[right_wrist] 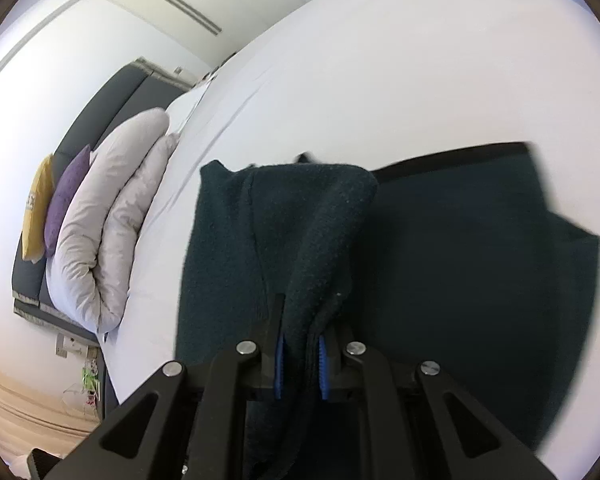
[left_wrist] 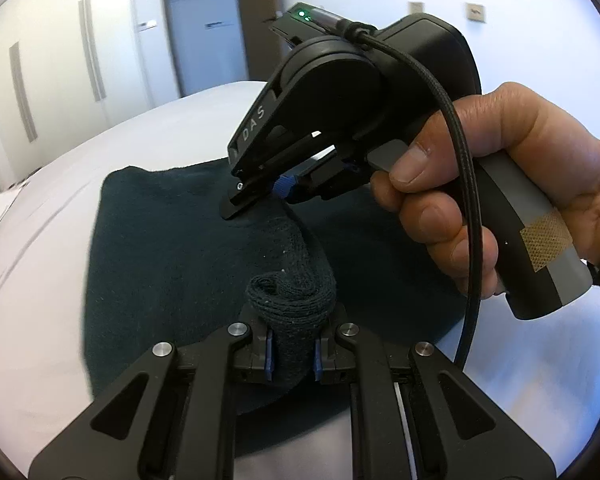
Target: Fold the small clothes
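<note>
A dark teal knitted garment lies on a white bed. My left gripper is shut on a bunched fold of the garment's near edge. My right gripper shows in the left wrist view, held in a hand, and is shut on the same raised strip of fabric further along. In the right wrist view the right gripper clamps a lifted fold of the garment, the rest of which lies flat on the bed.
White pillows with a purple cushion and a yellow cushion stand at the dark headboard. Wardrobe doors and a doorway are beyond the bed. Wooden floor lies beside the bed.
</note>
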`<action>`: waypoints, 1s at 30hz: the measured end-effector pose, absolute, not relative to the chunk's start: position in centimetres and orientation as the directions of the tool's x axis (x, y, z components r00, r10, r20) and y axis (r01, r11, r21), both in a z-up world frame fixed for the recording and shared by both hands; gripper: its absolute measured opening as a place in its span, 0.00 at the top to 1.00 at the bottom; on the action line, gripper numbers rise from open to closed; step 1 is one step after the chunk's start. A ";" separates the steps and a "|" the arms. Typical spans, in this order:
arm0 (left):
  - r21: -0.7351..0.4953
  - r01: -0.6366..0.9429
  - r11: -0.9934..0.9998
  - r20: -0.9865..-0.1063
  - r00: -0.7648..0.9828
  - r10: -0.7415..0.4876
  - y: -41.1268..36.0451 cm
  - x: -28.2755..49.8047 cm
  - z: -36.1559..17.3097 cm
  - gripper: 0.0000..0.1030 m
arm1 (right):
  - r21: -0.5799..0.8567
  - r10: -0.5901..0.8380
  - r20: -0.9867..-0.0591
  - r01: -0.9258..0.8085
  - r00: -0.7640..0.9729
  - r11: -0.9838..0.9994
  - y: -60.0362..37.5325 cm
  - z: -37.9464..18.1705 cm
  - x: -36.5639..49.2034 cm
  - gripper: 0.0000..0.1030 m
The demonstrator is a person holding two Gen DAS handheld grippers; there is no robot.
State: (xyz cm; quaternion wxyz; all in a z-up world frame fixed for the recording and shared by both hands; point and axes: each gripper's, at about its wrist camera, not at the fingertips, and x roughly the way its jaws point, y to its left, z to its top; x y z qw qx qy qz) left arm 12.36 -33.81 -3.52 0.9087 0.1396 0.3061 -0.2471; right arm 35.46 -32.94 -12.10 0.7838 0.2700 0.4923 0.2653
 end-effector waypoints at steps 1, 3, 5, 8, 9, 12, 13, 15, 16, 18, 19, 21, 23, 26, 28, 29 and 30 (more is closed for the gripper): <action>0.101 0.550 0.829 -0.630 0.681 -0.375 -34.7 12.2 -3.5 0.89 | 0.682 0.674 -0.629 -0.141 0.387 0.717 -34.2 -12.3 35.2 0.88; 0.091 0.572 0.815 -0.640 0.661 -0.392 -36.1 12.3 -3.6 0.89 | 0.684 0.665 -0.628 -0.121 0.404 0.719 -36.5 -12.7 34.8 0.88; 0.086 0.590 0.803 -0.649 0.645 -0.404 -37.2 12.3 -3.6 0.89 | 0.687 0.657 -0.627 -0.100 0.419 0.720 -38.5 -13.2 34.4 0.88; 0.083 0.605 0.792 -0.655 0.632 -0.414 -38.3 12.3 -3.6 0.89 | 0.695 0.649 -0.620 -0.077 0.441 0.715 -40.9 -13.7 33.9 0.88; 0.085 0.608 0.789 -0.657 0.629 -0.414 -38.6 12.1 -3.6 0.89 | 0.696 0.648 -0.616 -0.074 0.448 0.714 -41.4 -13.8 33.8 0.88; 0.087 0.617 0.782 -0.663 0.622 -0.417 -38.3 12.2 -4.0 0.89 | 0.695 0.645 -0.615 -0.076 0.455 0.715 -42.3 -13.8 33.6 0.88; 0.086 0.617 0.782 -0.665 0.620 -0.416 -37.2 13.9 -4.6 0.89 | 0.695 0.645 -0.614 -0.076 0.456 0.715 -42.6 -13.9 33.5 0.88; 0.083 0.619 0.781 -0.671 0.614 -0.415 -37.0 14.6 -5.1 0.89 | 0.696 0.645 -0.614 -0.073 0.456 0.714 -42.8 -14.0 33.5 0.88; 0.080 0.618 0.782 -0.674 0.612 -0.415 -36.4 15.8 -5.6 0.89 | 0.698 0.645 -0.613 -0.070 0.456 0.713 -42.9 -14.2 33.4 0.88; 0.081 0.616 0.784 -0.676 0.612 -0.411 -36.1 17.6 -6.8 0.89 | 0.702 0.646 -0.611 -0.064 0.457 0.709 -42.6 -14.4 33.4 0.88; 0.077 0.615 0.785 -0.676 0.611 -0.412 -35.8 17.8 -7.0 0.89 | 0.704 0.645 -0.611 -0.059 0.458 0.708 -42.8 -14.5 33.4 0.88; 0.071 0.613 0.787 -0.676 0.610 -0.414 -35.8 18.1 -6.8 0.89 | 0.704 0.644 -0.611 -0.057 0.460 0.708 -42.9 -14.5 33.4 0.88; 0.068 0.612 0.788 -0.673 0.611 -0.416 -36.0 17.7 -5.9 0.89 | 0.700 0.641 -0.614 -0.056 0.461 0.712 -42.8 -14.3 33.3 0.88; 0.061 0.609 0.791 -0.674 0.609 -0.417 -36.0 17.6 -6.8 0.89 | 0.704 0.640 -0.613 -0.048 0.462 0.709 -43.0 -14.5 32.9 0.88; 0.066 0.603 0.795 -0.678 0.611 -0.407 -35.7 17.7 -7.4 0.88 | 0.708 0.642 -0.612 -0.040 0.462 0.705 -42.9 -14.9 32.7 0.88; 0.068 0.600 0.797 -0.685 0.609 -0.400 -35.6 17.6 -7.0 0.85 | 0.712 0.643 -0.611 -0.034 0.462 0.702 -42.9 -15.1 32.7 0.87; 0.060 0.605 0.794 -0.696 0.596 -0.402 -35.3 17.8 -7.0 0.82 | 0.719 0.645 -0.609 -0.022 0.461 0.695 -43.0 -15.5 32.8 0.87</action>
